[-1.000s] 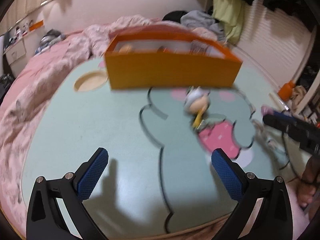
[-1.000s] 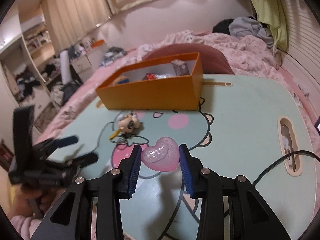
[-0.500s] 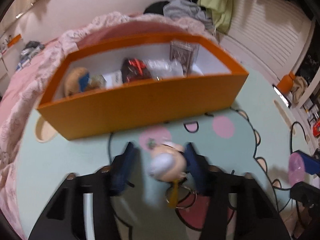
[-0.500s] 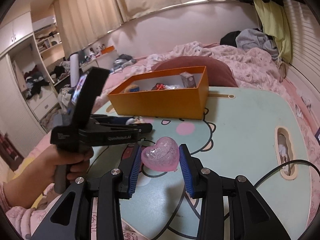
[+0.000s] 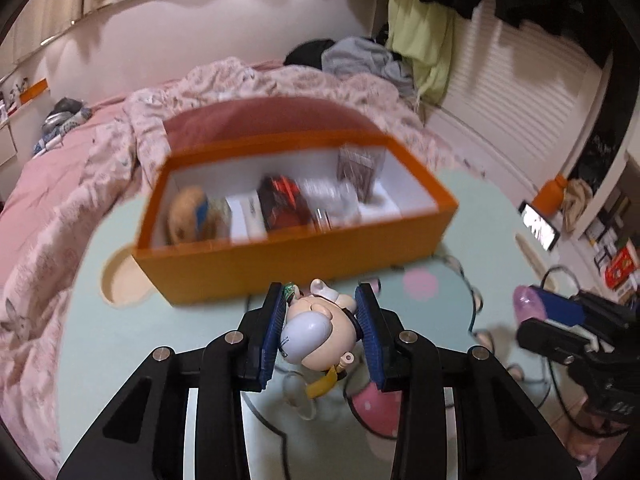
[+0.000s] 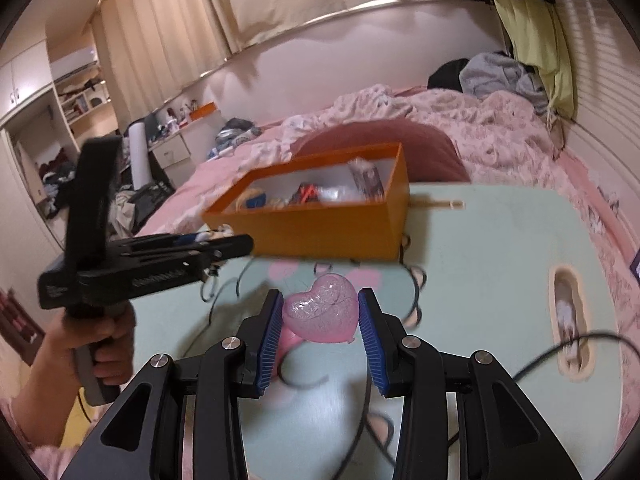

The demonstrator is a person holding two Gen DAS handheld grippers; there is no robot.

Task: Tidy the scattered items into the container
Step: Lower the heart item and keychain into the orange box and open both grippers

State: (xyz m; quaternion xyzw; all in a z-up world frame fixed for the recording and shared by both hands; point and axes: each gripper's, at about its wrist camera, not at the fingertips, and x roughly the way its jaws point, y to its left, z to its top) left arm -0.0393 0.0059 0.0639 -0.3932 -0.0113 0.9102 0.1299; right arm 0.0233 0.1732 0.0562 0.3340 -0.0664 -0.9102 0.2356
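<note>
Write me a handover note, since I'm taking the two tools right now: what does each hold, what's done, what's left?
Left tool: shut on the small figurine keychain, lifted just in front of the orange box.
Right tool: shut on the pink heart, held above the green table, short of the box.
Done: several items already lie inside the box.
Left: carry both held pieces over the box rim and release them inside.

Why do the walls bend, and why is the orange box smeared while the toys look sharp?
Both views: a fisheye lens curves straight edges. Left wrist view: the orange box smears with motion, while the figurine keychain moves with the camera. Right wrist view: the pink heart stays crisp; the left gripper blurs.
</note>
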